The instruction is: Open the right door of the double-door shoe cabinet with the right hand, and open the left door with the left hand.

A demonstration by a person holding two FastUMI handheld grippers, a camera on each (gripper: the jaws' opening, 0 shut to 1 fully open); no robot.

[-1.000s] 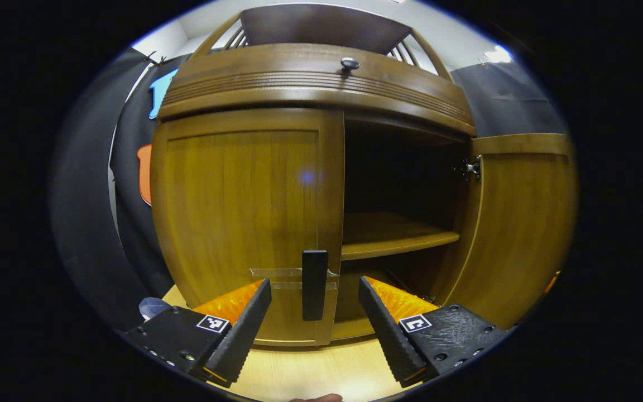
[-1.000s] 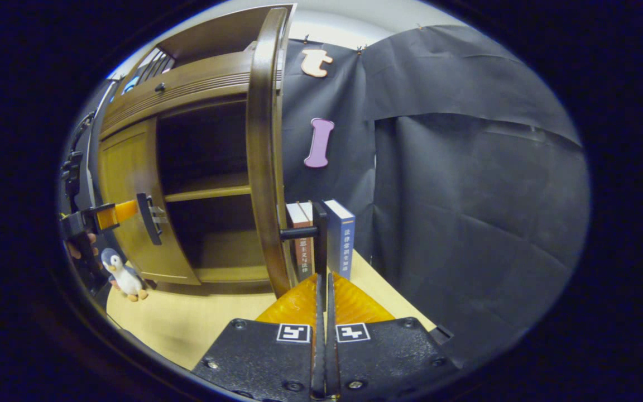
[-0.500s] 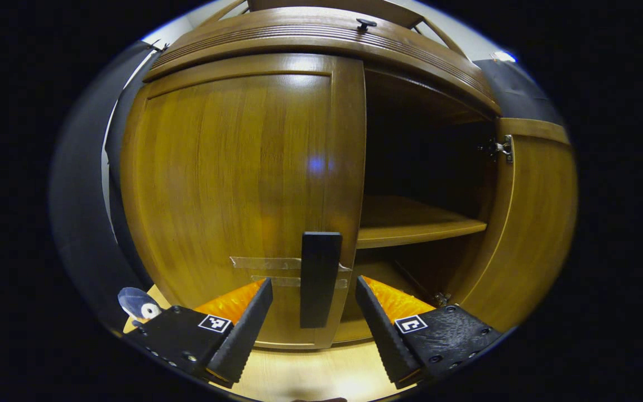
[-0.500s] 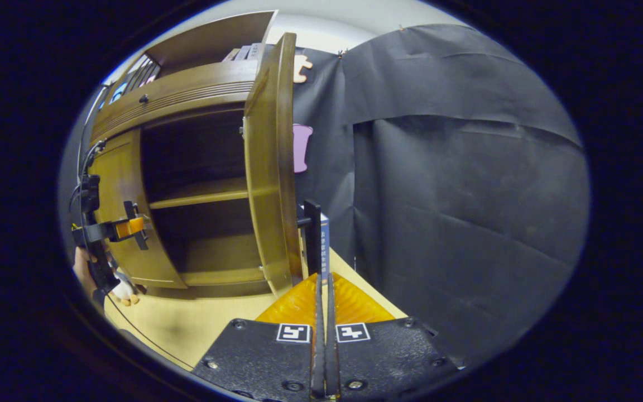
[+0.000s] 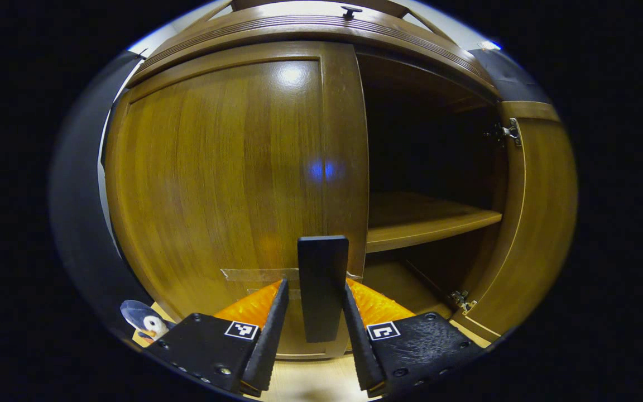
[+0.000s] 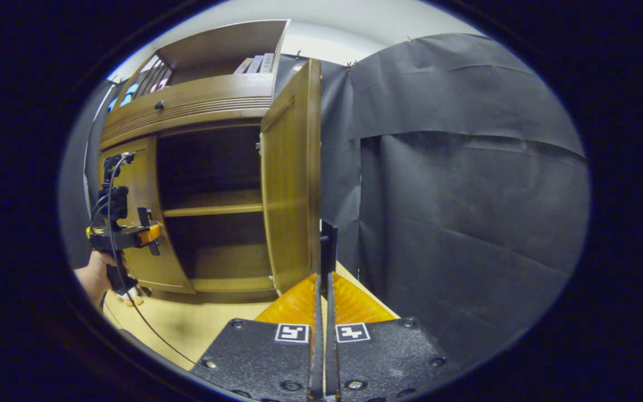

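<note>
The wooden shoe cabinet's left door point(image 5: 215, 167) stands closed in the left gripper view. Its black bar handle point(image 5: 322, 262) sits between the fingers of my left gripper point(image 5: 316, 285), which are shut on its two sides. The right door point(image 5: 533, 212) is swung wide open, baring a dark interior with one shelf point(image 5: 422, 218). In the right gripper view that open right door point(image 6: 291, 178) shows nearly edge-on. My right gripper point(image 6: 322, 276) is shut on its thin black handle point(image 6: 329, 245). Farther left, a hand point(image 6: 95, 273) holds my left gripper point(image 6: 132, 234) at the left door.
The cabinet stands on a light wooden table point(image 6: 187, 324). A small penguin toy point(image 5: 145, 324) lies by the cabinet's left foot. Books point(image 6: 254, 64) stand on the cabinet's top shelf. A cable point(image 6: 148, 329) trails from the left gripper across the table.
My left gripper moved in on the left door handle and its fingers closed on it. My right gripper pulled the right door farther open, hiding the books behind it.
</note>
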